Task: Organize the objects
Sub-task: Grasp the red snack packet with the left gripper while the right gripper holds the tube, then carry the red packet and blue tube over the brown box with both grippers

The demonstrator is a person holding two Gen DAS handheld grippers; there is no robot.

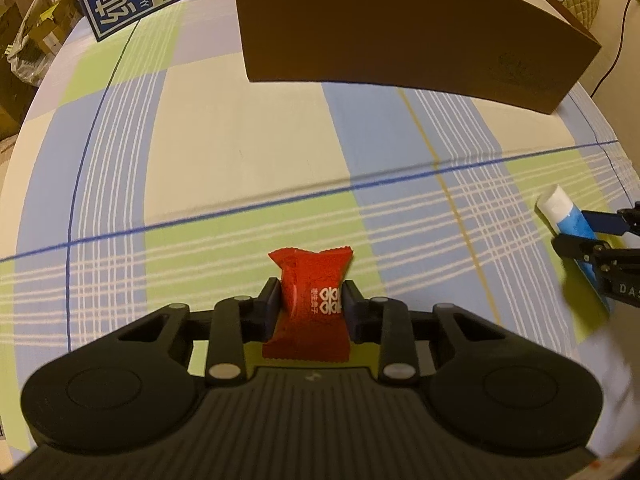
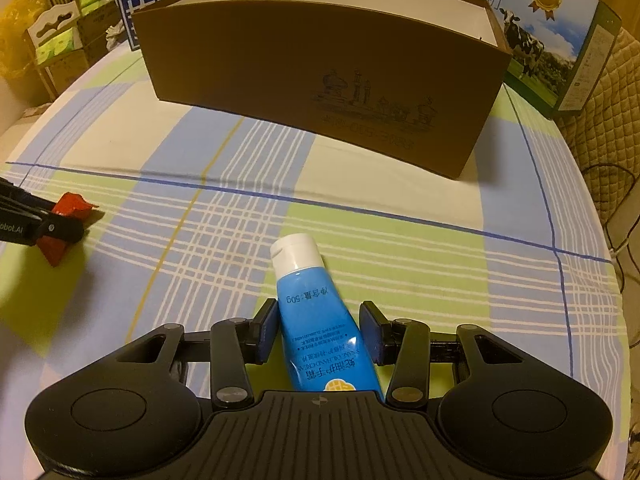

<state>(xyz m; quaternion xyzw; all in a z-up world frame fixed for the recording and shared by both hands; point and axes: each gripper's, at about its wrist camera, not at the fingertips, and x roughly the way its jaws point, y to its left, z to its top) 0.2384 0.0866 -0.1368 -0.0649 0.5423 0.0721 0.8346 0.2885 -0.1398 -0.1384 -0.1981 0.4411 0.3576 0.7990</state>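
Left gripper (image 1: 310,300) jaws pinch the red packet (image 1: 310,300); right gripper (image 2: 318,328) jaws bracket the blue tube (image 2: 320,320), grip uncertain. Lift both clear, then over the brown box (image 2: 320,80) at frame top.

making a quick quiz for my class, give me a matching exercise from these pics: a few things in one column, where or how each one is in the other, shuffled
Things:
1. red packet
2. blue tube
3. brown box
4. milk carton with cows

Places or states:
A. behind the box, at its right end
B. between the right gripper's pads
C. stands open-topped at the far side of the cloth
D. pinched in the left gripper

Pairs: 1-D, 2-B, 3-C, 4-A
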